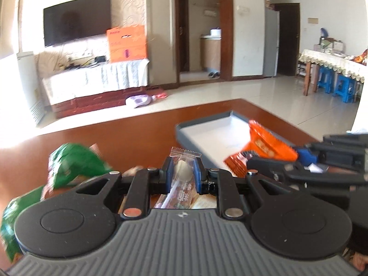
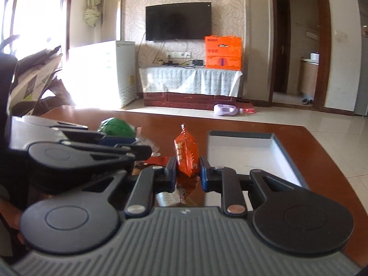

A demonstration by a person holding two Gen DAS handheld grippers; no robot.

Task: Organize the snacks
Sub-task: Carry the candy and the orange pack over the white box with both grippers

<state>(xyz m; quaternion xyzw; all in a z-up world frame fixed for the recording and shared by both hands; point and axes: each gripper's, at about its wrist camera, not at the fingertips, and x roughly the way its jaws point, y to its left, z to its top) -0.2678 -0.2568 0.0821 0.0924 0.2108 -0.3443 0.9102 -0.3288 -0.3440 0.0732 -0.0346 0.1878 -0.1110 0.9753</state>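
Now each hand-held gripper carries a snack above the tabletop [image 2: 322, 161]: the left hand-held gripper [image 1: 181, 172] is clamped on a clear-wrapped lollipop [image 1: 182, 171], the right hand-held gripper [image 2: 188, 172] on an orange packet [image 2: 186, 155]. Best to bring both over the empty grey tray [image 2: 283, 147], lower them, then release one at a time, leaving room for the green bag [image 1: 73, 163].

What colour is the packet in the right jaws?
Orange packet, best seen in the right wrist view.

Your two wrist cameras look forward, close over each hand-held gripper, across the table [image 1: 142, 128] toward the television [image 2: 178, 21]; both share the tray [image 2: 283, 151].
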